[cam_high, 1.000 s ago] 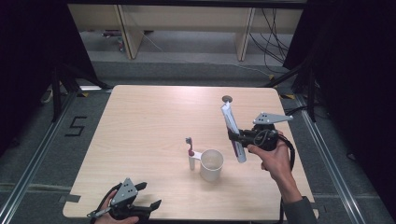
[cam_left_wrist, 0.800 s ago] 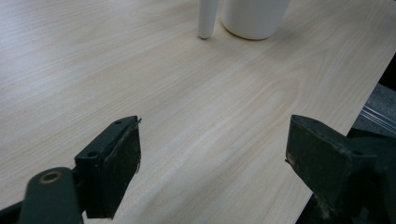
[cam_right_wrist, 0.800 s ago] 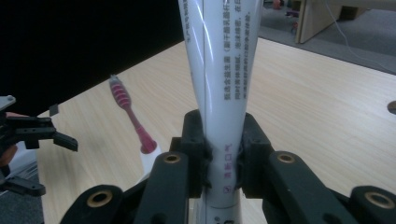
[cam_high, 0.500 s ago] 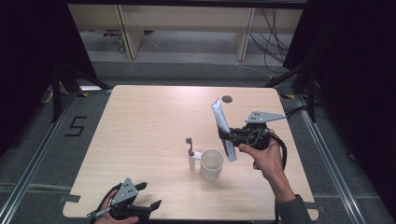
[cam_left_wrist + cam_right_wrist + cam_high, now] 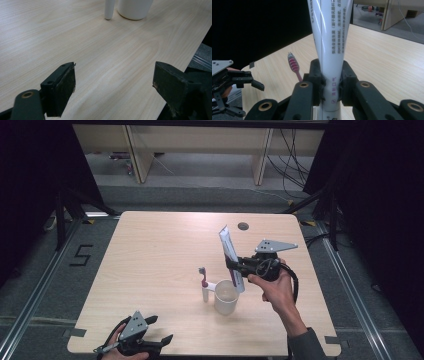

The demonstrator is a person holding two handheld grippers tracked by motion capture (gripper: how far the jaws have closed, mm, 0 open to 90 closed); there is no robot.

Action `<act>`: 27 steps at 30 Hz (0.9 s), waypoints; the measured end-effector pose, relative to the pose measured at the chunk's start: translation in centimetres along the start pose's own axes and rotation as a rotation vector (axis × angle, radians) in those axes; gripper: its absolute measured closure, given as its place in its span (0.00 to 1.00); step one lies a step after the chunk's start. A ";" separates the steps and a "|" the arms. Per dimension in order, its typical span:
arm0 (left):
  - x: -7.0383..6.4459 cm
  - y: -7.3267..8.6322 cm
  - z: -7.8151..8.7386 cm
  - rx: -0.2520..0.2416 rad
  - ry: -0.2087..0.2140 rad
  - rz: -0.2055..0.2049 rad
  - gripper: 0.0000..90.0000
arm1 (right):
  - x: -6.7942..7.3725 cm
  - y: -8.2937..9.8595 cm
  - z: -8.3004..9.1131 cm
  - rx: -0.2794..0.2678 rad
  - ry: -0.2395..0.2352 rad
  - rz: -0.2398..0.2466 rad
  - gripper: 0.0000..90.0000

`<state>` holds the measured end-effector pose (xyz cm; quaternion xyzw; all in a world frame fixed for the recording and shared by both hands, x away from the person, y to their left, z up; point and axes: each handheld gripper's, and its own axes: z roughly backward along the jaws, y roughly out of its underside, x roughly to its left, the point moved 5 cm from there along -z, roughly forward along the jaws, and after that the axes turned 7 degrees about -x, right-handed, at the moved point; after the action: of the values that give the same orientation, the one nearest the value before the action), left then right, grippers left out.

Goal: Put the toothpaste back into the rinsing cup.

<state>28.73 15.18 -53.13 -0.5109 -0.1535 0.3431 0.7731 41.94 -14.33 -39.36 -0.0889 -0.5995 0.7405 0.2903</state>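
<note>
In the high view we are seeing the right gripper (image 5: 234,265) holding a white toothpaste tube (image 5: 231,257) tilted, its lower end just above the white cup (image 5: 225,297) near the middle of the table (image 5: 150,250); a toothbrush (image 5: 203,281) is standing just left of the cup, and the left gripper (image 5: 159,342) is resting at the near left edge. In the left gripper view we are looking across bare wood between two jaws standing wide apart with nothing in them, while the cup's base (image 5: 134,9) and the toothbrush handle (image 5: 109,9) are sitting at the far end. In the right gripper view we are reading what the others hide: both jaws are clamping the tube (image 5: 331,50) on its printed sides, with the pink bristled head (image 5: 293,64) rising to the left.
</note>
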 end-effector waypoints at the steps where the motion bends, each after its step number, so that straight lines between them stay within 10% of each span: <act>1: 0.0 0.0 0.0 -0.001 0.004 0.000 0.20 | -0.1 0.0 0.0 -0.006 0.005 0.010 0.85; 27: 0.0 0.1 -0.2 -0.001 0.009 -0.005 0.20 | 0.6 4.0 -2.4 0.005 -0.025 -0.006 0.85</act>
<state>28.77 15.06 -53.24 -0.5126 -0.1516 0.3385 0.7744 41.30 -12.46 -43.66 -0.0771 -0.6014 0.7423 0.2852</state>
